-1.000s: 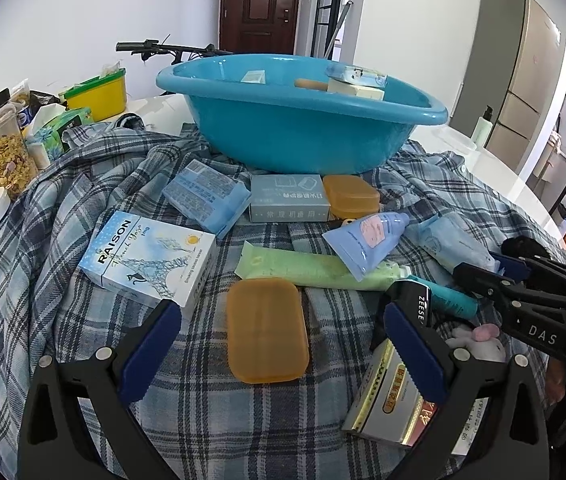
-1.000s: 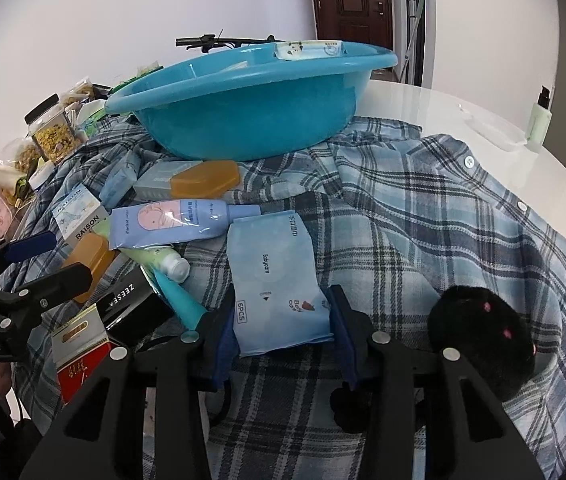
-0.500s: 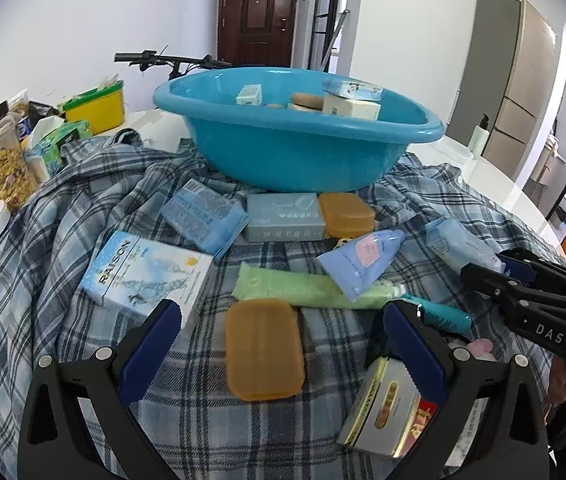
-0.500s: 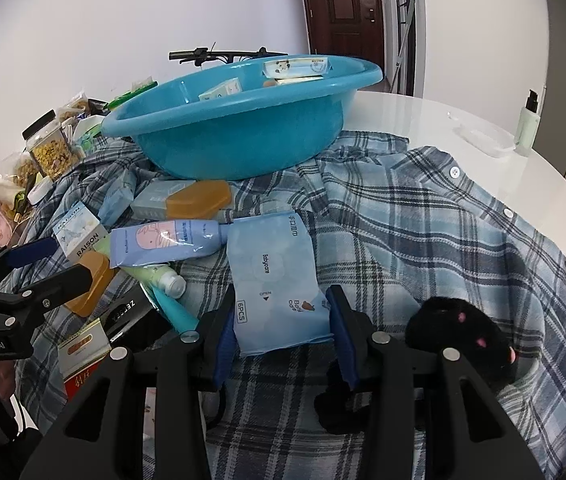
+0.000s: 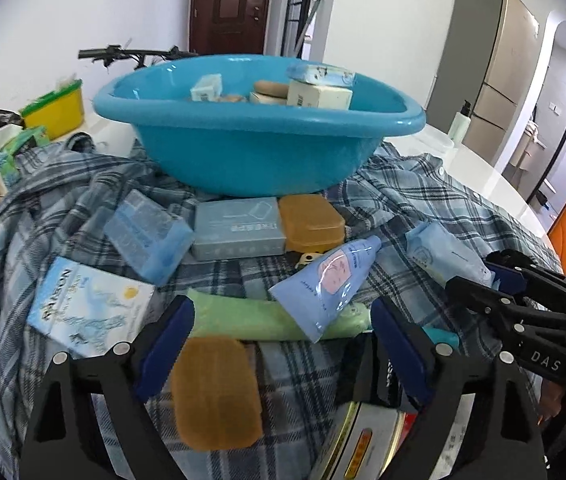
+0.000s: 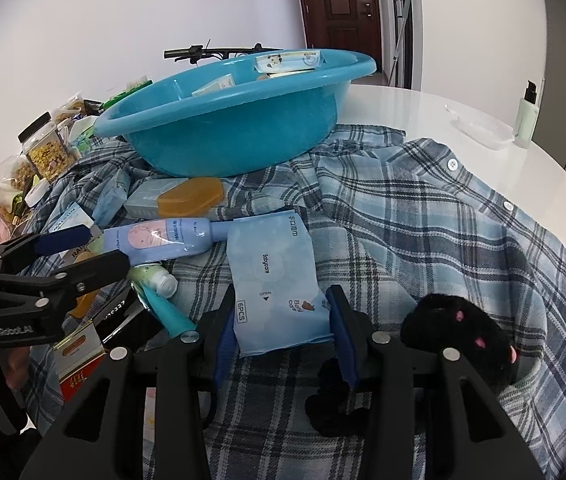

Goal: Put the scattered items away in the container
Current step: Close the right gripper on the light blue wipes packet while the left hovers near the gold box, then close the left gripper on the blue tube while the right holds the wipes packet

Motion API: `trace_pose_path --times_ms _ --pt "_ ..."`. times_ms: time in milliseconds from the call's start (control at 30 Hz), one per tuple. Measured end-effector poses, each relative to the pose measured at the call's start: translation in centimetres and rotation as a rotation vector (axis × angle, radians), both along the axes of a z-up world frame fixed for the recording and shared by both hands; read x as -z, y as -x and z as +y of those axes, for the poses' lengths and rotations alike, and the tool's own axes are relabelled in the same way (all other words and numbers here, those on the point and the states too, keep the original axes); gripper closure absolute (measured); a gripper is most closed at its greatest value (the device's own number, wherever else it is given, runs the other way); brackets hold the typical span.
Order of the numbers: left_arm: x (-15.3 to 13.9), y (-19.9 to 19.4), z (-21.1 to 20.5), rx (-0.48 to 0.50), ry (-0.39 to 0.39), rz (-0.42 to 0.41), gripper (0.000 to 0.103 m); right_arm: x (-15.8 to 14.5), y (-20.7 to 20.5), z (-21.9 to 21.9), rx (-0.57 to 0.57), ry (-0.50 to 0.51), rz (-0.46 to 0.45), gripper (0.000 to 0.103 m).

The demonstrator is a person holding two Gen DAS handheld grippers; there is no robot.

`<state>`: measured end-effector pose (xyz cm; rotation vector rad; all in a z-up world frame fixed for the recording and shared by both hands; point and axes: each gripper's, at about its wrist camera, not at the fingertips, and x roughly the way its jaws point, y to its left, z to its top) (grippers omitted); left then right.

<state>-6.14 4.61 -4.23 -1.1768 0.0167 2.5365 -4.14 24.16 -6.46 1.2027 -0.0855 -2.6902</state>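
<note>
The blue basin [image 5: 259, 152] stands at the back on a plaid shirt [image 5: 55, 208] and holds several boxes. My left gripper [image 5: 283, 344] is open, jaws closing, and straddles an orange soap case [image 5: 215, 392] without pressing it. A green tube [image 5: 251, 318] and a blue tube [image 5: 331, 280] lie just beyond its tips. In the right wrist view, my right gripper [image 6: 283, 328] is shut on a pale blue wipes pack [image 6: 275, 276]. The left gripper [image 6: 83, 248] shows at that view's left edge.
A RAISON box [image 5: 87, 308], a clear blue box [image 5: 147, 236], a grey box [image 5: 239, 228] and a second orange case [image 5: 311, 222] lie before the basin. A black plush [image 6: 459, 328] sits right of the right gripper. Cereal jars [image 6: 45, 150] crowd the left; a pump bottle [image 6: 525, 120] stands on the white table [image 6: 423, 108].
My left gripper has moved forward over the orange case, which now sits further back between its fingers, and its jaws have narrowed slightly. The right gripper stays shut on the wipes pack.
</note>
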Motion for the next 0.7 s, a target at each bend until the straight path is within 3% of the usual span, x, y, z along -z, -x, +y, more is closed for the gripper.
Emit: trace_pose_path --times_ms 67,100,333,500,700 --pt "0.3 0.7 0.3 0.009 -0.02 -0.021 0.012 0.1 0.1 0.2 0.005 0.003 -0.001 0.062" --pt "0.4 0.9 0.5 0.014 -0.025 -0.025 0.017 0.1 0.2 0.3 0.007 0.005 -0.001 0.062" --pt "0.7 1.4 1.3 0.041 -0.029 -0.038 0.068 0.3 0.4 0.7 0.013 0.012 -0.006 0.062" --pt "0.2 0.7 1.2 0.054 -0.047 -0.026 0.083 0.3 0.4 0.6 0.012 0.012 -0.006 0.062" --pt "-1.1 -1.1 1.0 0.077 -0.075 0.01 0.091 0.2 0.1 0.3 0.007 0.01 0.0 0.062"
